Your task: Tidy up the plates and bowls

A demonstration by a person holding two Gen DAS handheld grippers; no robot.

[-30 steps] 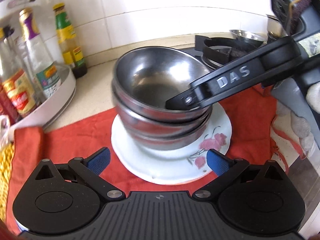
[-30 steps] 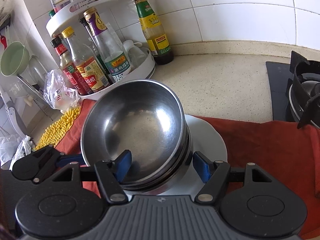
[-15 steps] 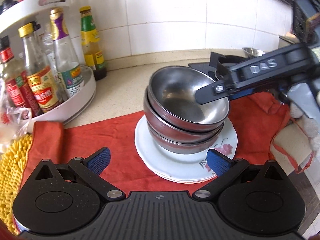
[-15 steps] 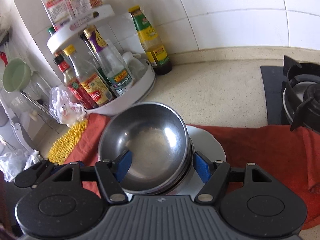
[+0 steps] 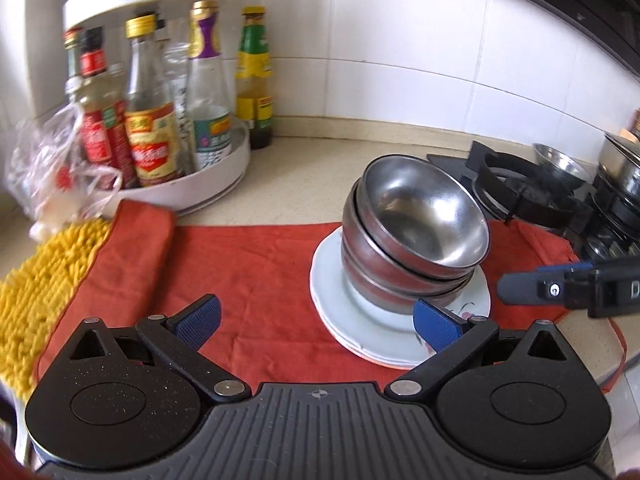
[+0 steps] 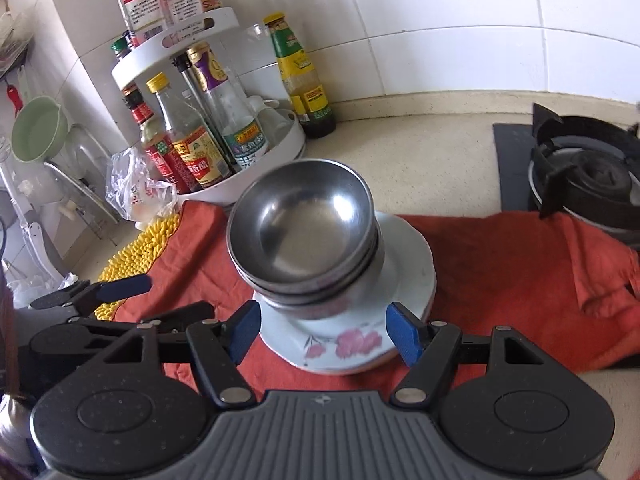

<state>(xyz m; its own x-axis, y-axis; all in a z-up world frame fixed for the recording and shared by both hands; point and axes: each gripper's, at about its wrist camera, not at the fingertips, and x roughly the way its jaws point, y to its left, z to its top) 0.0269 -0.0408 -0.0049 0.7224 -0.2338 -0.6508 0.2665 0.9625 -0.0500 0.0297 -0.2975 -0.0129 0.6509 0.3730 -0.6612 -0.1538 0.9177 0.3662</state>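
Observation:
A stack of three steel bowls [image 5: 416, 236] [image 6: 304, 236] stands, leaning a little, on a pile of white flowered plates [image 5: 360, 340] [image 6: 412, 272] on a red cloth [image 5: 248, 272] [image 6: 500, 272]. My left gripper [image 5: 316, 318] is open and empty, low over the cloth, in front of and left of the plates. My right gripper [image 6: 324, 330] is open and empty, just in front of the plates; one finger [image 5: 532, 288] shows at the right of the left wrist view. A finger of the left gripper [image 6: 120, 286] shows at the left of the right wrist view.
A white two-tier rack of sauce bottles [image 5: 168, 152] [image 6: 216, 148] stands at the back left on the counter. A yellow mat [image 5: 44, 276] [image 6: 132, 256] and a plastic bag [image 5: 60, 176] lie left. A gas stove [image 5: 520, 192] [image 6: 584, 176] with pots is right.
Both grippers have pulled back and away from the bowl stack. The right gripper's finger has come out of the top bowl. The stack stays on the plates.

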